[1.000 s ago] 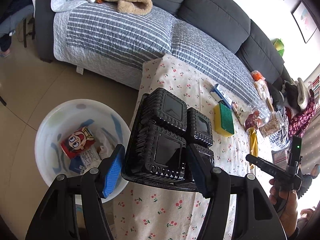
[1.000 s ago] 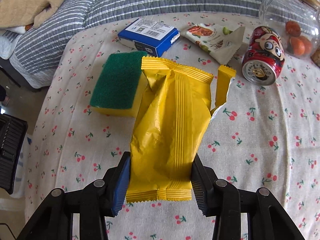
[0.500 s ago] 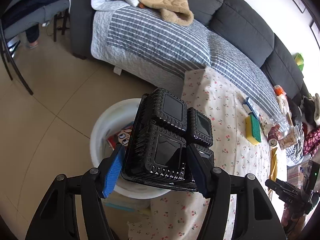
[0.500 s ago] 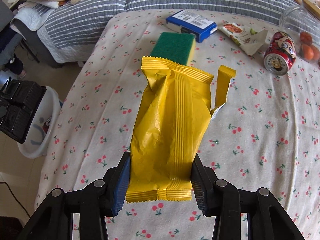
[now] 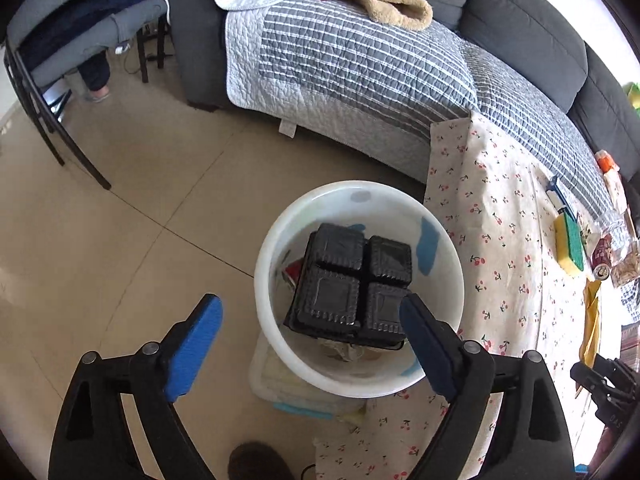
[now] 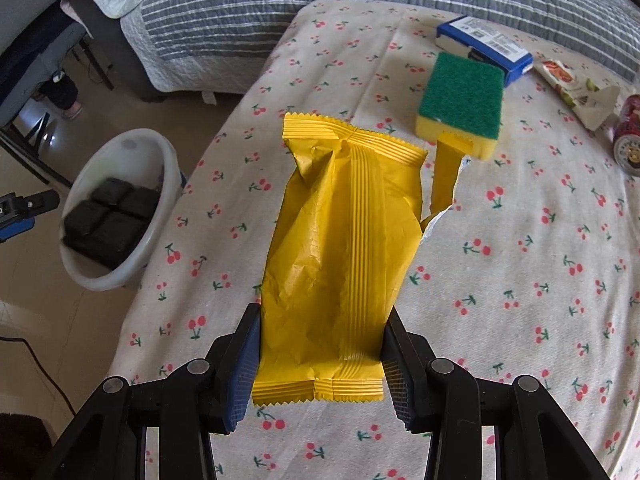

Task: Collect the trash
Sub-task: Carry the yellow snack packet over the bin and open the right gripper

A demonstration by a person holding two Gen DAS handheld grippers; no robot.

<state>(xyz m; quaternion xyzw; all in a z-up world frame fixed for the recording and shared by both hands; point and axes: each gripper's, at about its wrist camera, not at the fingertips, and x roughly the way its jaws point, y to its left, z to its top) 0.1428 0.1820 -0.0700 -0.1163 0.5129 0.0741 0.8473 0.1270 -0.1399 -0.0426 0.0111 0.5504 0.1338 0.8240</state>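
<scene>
My left gripper (image 5: 308,316) has just been opening, jaws wide and empty over the tray (image 5: 352,280) lying in the bin (image 5: 360,200). My right gripper (image 6: 320,364) clamps the wrapper (image 6: 344,240) over the table (image 6: 520,260), bin at nine o'clock.

Left gripper (image 5: 310,320) agape, right gripper (image 6: 320,354) clamped

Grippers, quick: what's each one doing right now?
Left gripper: open, jaws just opened; black plastic tray lies in the white bin.
Right gripper: shut on the yellow wrapper.
</scene>
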